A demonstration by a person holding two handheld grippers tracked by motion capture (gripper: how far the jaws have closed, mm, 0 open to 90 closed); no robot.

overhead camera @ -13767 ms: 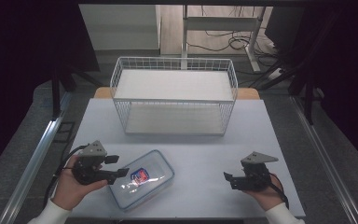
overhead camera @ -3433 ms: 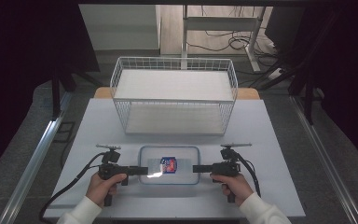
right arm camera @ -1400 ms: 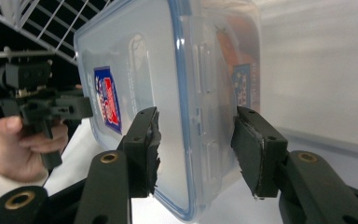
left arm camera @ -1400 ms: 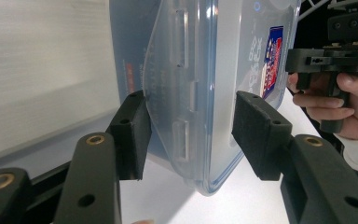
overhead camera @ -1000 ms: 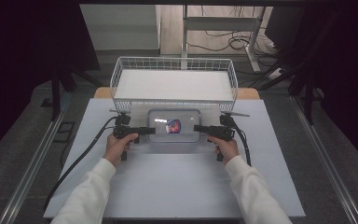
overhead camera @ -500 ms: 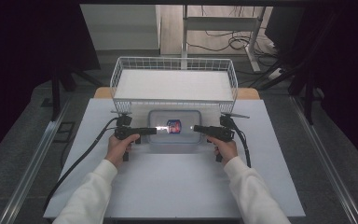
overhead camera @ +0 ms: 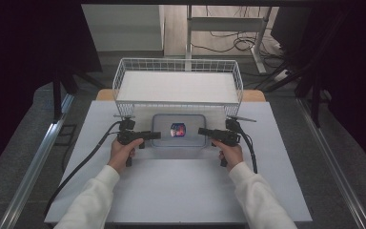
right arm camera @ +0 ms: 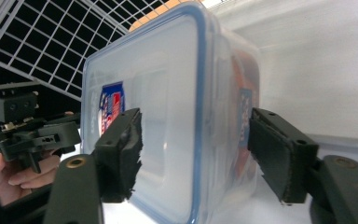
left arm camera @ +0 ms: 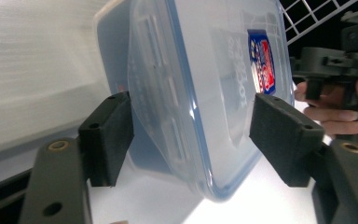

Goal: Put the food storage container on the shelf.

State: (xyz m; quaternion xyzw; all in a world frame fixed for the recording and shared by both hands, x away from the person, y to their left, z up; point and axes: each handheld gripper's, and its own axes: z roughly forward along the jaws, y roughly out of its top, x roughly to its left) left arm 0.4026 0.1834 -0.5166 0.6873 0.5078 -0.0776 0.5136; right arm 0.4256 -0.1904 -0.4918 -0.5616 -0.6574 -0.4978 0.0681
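Tabletop [overhead camera: 181,191]: white, w/ a wire basket [overhead camera: 177,87] standing along its far edge, open side up. Since approx. 3 s ago the clear plastic box [overhead camera: 179,130] has gone from the near-centre of the tabletop to the far-centre, and it now sits flat just in front of the basket's near wall, lid and blue-red label up. It's outside the basket, not in it.

Newest change: both grippers have just been opening. A sec ago they clamped the box's short ends; now the jaws stand spread, w/ the box between them.

Left gripper [overhead camera: 148,136] at the box's left end. In the left gripper view its gripper [left arm camera: 193,128] straddles the blue-rimmed lid edge; one pad looks at or very near the box wall, the other is clearly off it w/ a gap, so no squeeze.

Right gripper [overhead camera: 206,132] at the box's right end, mirror pose. In the right gripper view that gripper [right arm camera: 196,154] has daylight on the far-pad side; the near pad overlaps the lid, contact unclear, but there's no pinch.

Hands [overhead camera: 123,151] haven't shifted btw, only the jaws moved.

Meaning, as a judgement: the box has been set down and released; carry step done. If the basket is the goal, the box is short of it and needs a re-grip and lift over the wall. If parking in front was the aim, next is to back both grippers straight out sideways w/o nudging the lid.
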